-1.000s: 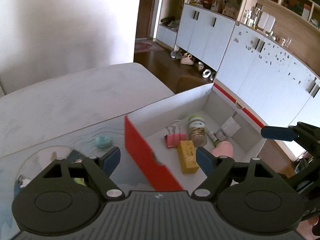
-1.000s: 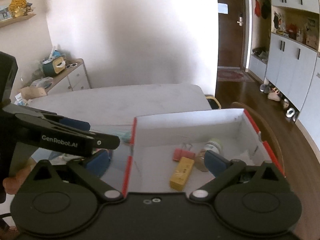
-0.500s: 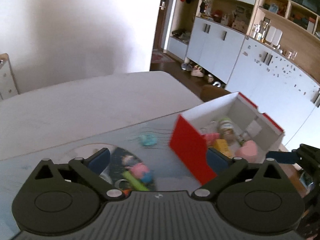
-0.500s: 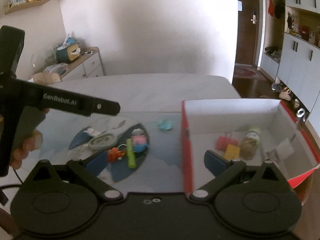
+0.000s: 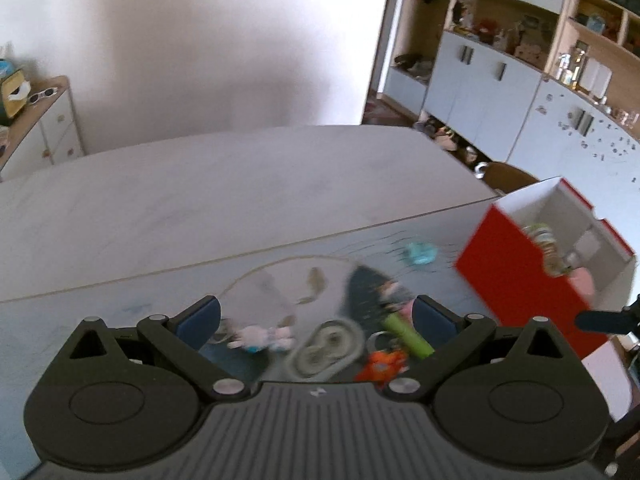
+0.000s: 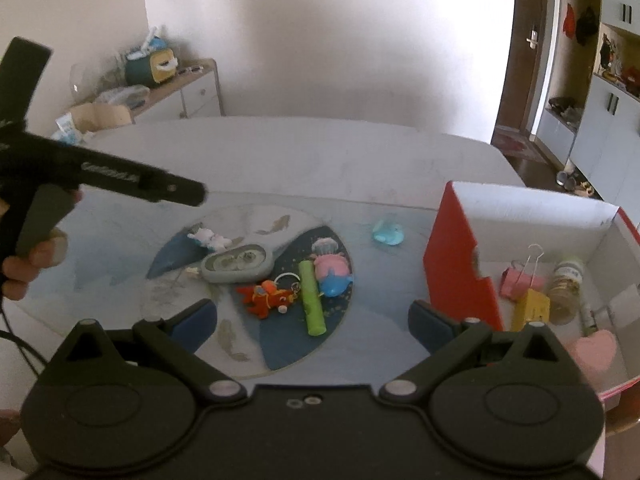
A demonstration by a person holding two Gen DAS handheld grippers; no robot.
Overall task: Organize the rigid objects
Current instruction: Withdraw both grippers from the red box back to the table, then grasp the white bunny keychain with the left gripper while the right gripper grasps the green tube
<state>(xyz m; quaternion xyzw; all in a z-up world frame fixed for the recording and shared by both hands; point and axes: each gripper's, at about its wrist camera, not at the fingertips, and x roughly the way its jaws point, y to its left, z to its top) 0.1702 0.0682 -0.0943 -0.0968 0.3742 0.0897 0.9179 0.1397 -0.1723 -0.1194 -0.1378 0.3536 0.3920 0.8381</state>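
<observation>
A red-and-white box stands at the right and holds a pink binder clip, a yellow block and a jar. On the round-patterned mat lie a grey oval case, an orange toy, a green stick, a pink-and-blue pig toy, a white plush and a light blue toy. My left gripper hangs open above the case and stick, holding nothing. My right gripper is open and empty, just in front of the toys.
The grey table stretches back to a white wall. A sideboard with clutter stands at the far left, white cupboards at the right. A hand holds the left tool at that view's left edge.
Both views have swung left, away from over the box and onto the mat with the toys. The left jaws have spread wider. The box now sits at the right edge.
</observation>
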